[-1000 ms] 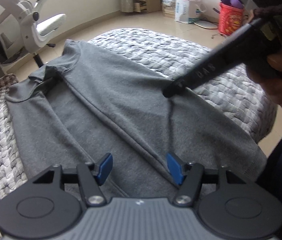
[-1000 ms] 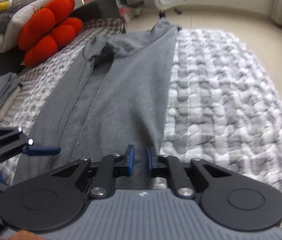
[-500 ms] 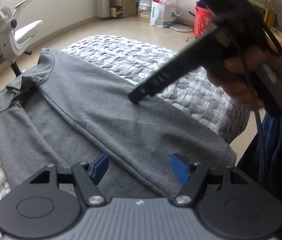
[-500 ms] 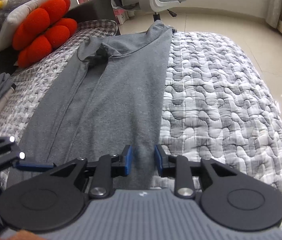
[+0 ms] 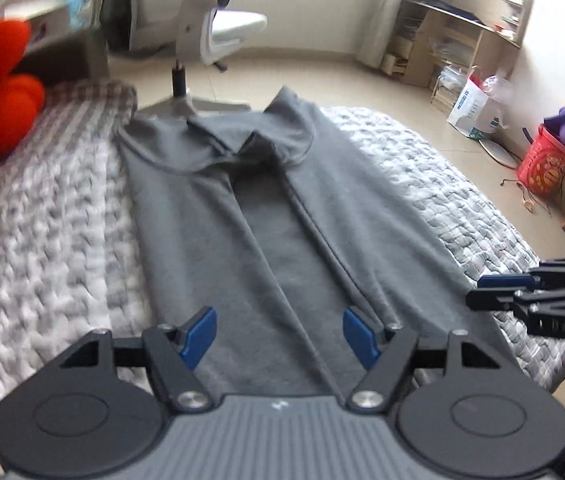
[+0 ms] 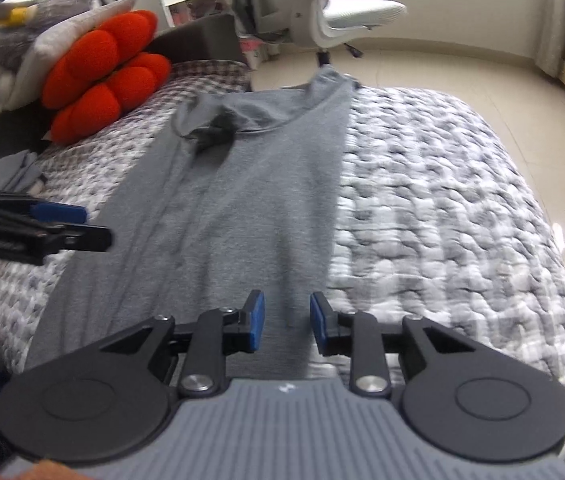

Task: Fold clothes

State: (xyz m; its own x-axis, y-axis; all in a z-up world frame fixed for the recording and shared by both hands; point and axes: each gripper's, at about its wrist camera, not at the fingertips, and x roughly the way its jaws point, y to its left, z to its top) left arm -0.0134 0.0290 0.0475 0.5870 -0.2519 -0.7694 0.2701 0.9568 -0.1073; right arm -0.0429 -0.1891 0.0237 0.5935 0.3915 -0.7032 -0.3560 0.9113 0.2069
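A: Up close, how do the grippers stand?
B: The left gripper (image 5: 278, 334) is spread wide above the hem of the grey shirt (image 5: 266, 216), pinching nothing. The right gripper (image 6: 286, 322) has a narrower gap, pads clear of the cloth.
A: And the shirt?
B: It lies lengthwise on the quilted bed (image 6: 442, 200), both sides folded inward, collar at the far end. Beyond sit a red cushion (image 6: 102, 76) and a white chair (image 5: 222, 24).

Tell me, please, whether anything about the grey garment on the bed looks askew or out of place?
The grey garment mostly lies flat, both sides folded inward. The collar end is bunched and rumpled, and one far corner sticks out past the edge of the quilted bed. Nothing looks damaged.
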